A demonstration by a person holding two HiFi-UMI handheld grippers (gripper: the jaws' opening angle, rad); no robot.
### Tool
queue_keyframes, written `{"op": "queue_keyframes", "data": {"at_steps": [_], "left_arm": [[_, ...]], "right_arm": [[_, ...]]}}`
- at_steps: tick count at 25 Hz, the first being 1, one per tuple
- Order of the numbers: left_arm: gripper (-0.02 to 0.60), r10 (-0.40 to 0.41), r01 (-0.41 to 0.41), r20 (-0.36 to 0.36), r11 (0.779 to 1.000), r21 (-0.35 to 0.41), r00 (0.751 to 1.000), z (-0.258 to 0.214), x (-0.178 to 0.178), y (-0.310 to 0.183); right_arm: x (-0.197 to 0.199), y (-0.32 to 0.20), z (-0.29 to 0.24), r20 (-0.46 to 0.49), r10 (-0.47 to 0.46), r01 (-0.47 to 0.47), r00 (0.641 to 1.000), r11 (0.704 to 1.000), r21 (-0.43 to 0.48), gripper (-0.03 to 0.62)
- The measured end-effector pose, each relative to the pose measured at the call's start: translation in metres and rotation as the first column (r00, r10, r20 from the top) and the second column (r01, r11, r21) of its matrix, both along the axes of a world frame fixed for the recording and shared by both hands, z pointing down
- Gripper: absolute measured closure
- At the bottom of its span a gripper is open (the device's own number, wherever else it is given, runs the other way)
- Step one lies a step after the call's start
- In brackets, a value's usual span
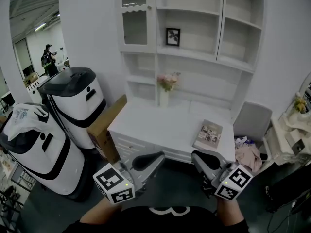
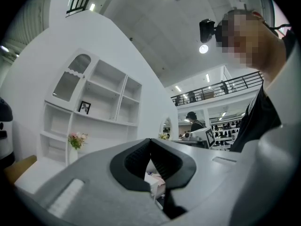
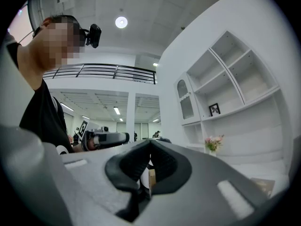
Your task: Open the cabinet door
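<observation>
The left tool [image 1: 156, 157] and right tool [image 1: 198, 157] sit side by side, jaws together, nearly level

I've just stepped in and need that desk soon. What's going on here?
A person stands in front of the white desk with a tool in each hand. The left tool and the right tool are held low, close to the body. Both are shut, with nothing between their jaws. The glass-fronted cabinet door at the upper left of the shelf unit is closed, and neither tool is near it. A vase of flowers and a book sit on the desk.
</observation>
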State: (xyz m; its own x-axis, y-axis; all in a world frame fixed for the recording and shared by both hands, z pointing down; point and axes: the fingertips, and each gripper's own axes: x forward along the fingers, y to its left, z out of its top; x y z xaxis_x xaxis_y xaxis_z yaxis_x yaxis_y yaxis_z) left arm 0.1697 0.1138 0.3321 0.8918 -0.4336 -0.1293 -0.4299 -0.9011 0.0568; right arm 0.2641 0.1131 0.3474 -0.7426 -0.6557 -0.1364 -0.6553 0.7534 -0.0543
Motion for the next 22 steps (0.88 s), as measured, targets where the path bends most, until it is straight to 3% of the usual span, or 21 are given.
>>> {"op": "queue_keyframes", "data": {"at_steps": [11, 22], "left_arm": [[0.575, -0.035, 0.035, -0.015, 0.999, 0.004, 0.999, 0.008, -0.052, -0.039], [0.575, -0.069, 0.068, -0.035, 0.997, -0.03, 0.997, 0.025, -0.074, -0.08]], "right_arm": [[-0.045, -0.033, 0.006, -0.017, 0.006, -0.006, 1.0, 1.0, 0.01, 0.591], [-0.062, -0.076, 0.019, -0.035, -0.019, 0.018, 0.999, 1.0, -0.022, 0.591]]}}
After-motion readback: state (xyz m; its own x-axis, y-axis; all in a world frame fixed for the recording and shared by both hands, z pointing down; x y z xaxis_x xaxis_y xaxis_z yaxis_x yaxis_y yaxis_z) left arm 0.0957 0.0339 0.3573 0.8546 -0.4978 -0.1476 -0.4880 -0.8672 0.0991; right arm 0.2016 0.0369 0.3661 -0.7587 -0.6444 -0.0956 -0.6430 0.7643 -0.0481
